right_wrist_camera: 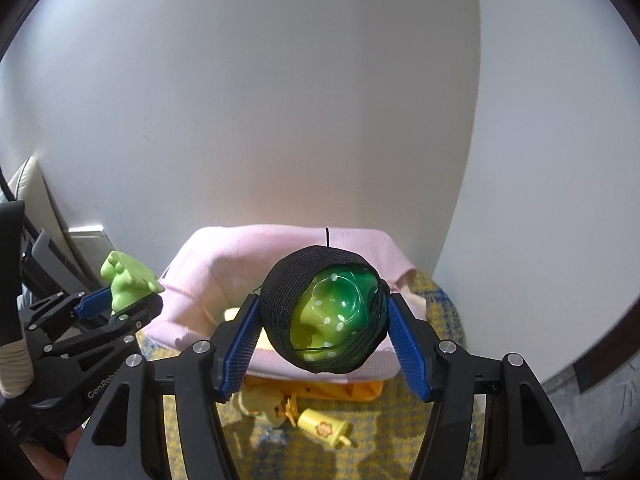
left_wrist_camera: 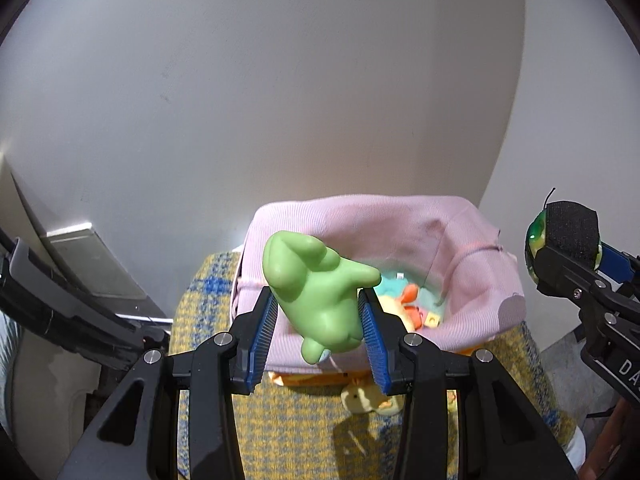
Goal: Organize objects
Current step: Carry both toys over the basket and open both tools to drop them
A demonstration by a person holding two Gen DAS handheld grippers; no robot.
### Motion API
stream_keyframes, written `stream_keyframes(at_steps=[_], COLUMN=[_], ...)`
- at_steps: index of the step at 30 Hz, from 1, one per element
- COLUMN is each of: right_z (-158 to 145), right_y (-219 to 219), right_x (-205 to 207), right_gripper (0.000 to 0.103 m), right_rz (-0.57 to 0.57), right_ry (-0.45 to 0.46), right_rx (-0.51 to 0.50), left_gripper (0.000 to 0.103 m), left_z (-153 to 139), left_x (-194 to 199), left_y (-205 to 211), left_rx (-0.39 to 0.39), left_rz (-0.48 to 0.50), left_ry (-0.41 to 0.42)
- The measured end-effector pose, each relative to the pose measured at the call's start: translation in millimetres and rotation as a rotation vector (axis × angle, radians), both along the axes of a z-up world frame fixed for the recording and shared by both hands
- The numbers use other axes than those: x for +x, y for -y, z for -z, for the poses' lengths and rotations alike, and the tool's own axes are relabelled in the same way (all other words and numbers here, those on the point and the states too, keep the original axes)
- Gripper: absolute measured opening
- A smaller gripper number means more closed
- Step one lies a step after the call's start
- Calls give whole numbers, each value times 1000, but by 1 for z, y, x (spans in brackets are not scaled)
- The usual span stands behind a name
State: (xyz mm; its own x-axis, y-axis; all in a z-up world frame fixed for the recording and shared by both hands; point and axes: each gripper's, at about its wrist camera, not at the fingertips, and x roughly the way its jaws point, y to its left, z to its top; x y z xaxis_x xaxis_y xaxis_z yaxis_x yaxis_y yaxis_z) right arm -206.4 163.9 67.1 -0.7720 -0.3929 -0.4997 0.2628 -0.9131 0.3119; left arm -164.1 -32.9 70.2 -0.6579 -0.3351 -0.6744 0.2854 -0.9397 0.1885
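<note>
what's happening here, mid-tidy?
A person holds a gripper in each hand, both loaded. The left gripper is shut on a green rubber figure; the right gripper is shut on a green ball in a black band. Both are in the air in front of the pink-lined basket, which already holds a few toys. A yellow plush and a yellow toy cup lie on the checked cloth outside it.

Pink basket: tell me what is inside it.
Inside the pink basket, the left wrist view shows orange and yellow toys on something teal. The green figure held in front hides the rest.
</note>
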Motion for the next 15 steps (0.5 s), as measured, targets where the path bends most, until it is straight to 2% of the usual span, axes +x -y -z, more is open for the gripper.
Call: stream_keyframes(at_steps=[15], right_z=[3], right_y=[18], right_x=[-56], right_gripper=[63], right_rz=[-39], right_ry=[37], right_rx=[0], left_gripper=[42], left_z=[10], left_x=[-50], left_y=[18], left_rx=[18], left_rz=[11], left_ry=[41])
